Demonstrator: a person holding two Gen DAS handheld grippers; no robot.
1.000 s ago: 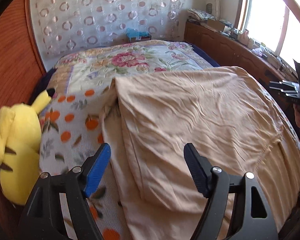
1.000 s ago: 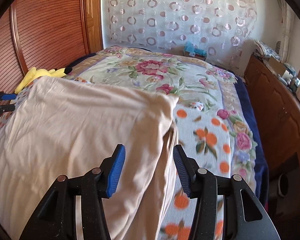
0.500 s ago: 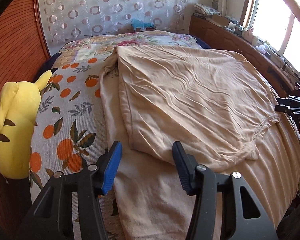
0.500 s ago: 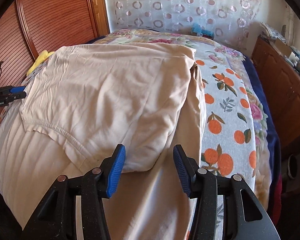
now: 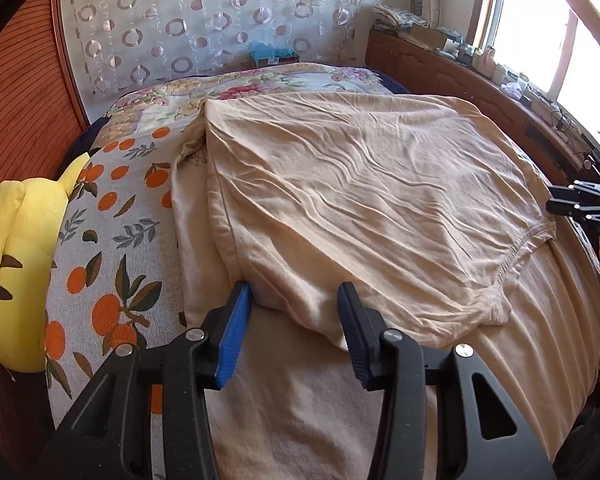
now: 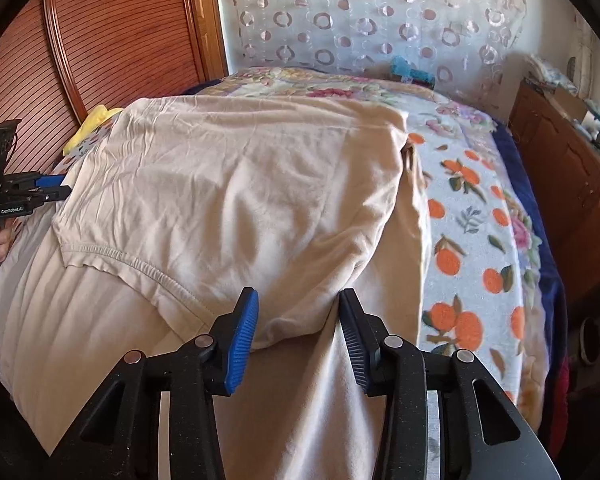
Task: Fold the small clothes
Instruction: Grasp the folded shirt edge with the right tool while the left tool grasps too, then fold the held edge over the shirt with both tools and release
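beige garment (image 5: 372, 200) folded (hem doubled), floral bedspread (image 5: 112, 240)

"GenRobot.AI" on the left claw (image 6: 40, 188); perhaps "DAS" on the right claw (image 5: 572, 204)

A beige garment (image 5: 364, 208) of thin, matt, finely wrinkled knit cloth lies on a bed (image 5: 112, 248) covered in soft, nubbly printed fabric. Beside the bed, a plush yellow toy (image 5: 16, 264) looks fuzzy. Behind the bed, ribbed wood panelling (image 6: 112, 40) is glossy, and a sheer curtain (image 6: 364, 16) hangs.
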